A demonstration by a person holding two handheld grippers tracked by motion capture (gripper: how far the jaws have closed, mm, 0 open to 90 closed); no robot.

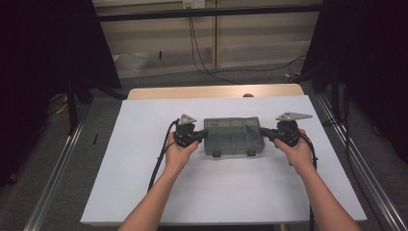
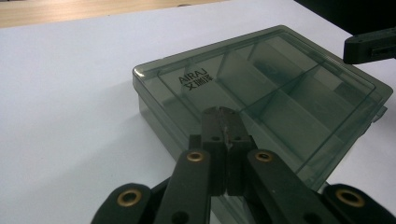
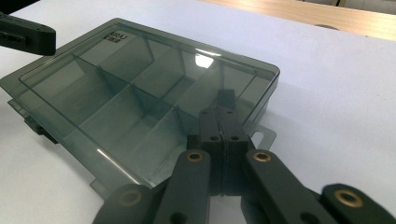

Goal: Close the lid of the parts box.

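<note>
High view shows, nearest the camera, the person's two forearms coming up from the bottom edge onto the white table cover [image 1: 144, 192], each hand carrying a gripper toward the smoky transparent compartment box [image 1: 234, 136] that lies flat near the middle of the sheet, latches facing the person. The left gripper [image 1: 202, 136] sits at the box's left end and the right gripper [image 1: 265, 133] at its right end, so the box is bracketed between them. Judging by how things lie, the work has hardly begun: the lid is down, the two front latches [image 1: 233, 153] look fastened, and the box rests squarely on the sheet, so opening or moving it is all left to do. In the left gripper view the jaws are pressed fully together with nothing between them, their joined tips over the near corner of the lid [image 2: 261, 79] (whether they actually touch the plastic I cannot tell). The right gripper view gives the same picture from the other end: jaws closed flat against each other, empty, the tips hovering at or on the lid's edge [image 3: 140, 79] beside a small hinge tab. Inside, the dividers form several compartments that appear empty. Farther off, bare wooden table edge [image 1: 216, 91] shows beyond the sheet, then cables on the floor.
</note>
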